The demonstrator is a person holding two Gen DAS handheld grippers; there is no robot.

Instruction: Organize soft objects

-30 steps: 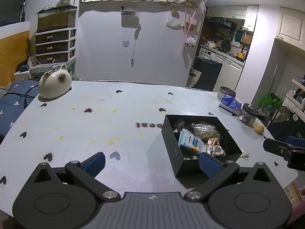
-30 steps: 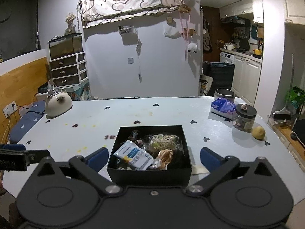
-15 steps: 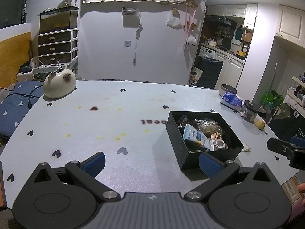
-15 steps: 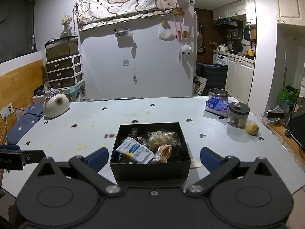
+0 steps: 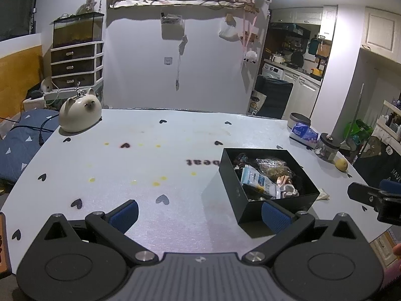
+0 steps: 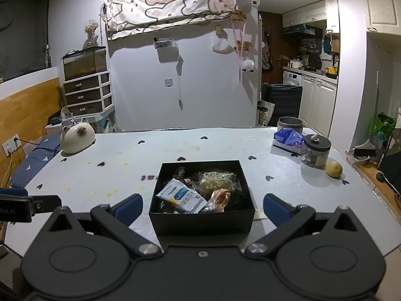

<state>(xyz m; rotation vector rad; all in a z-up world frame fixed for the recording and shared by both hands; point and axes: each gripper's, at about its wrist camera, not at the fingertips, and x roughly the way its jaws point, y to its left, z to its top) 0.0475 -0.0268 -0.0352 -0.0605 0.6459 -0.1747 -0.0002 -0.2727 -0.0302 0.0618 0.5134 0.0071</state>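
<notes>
- Left gripper (image 5: pixel 199 213): jaws spread, nothing grasped.
- Right gripper (image 6: pixel 203 208): jaws spread, nothing grasped.
- Black box (image 6: pixel 201 219): filled, seen at 12 o'clock between the right fingers.

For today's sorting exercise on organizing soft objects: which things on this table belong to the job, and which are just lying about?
Part of the job:
black box
white-and-blue packet
peach scrunchie
clear bag of pale bands
left gripper, open
right gripper, open

Just lying about:
cat-shaped ornament
tissue pack
black-lidded jar
lemon
metal tin
</notes>
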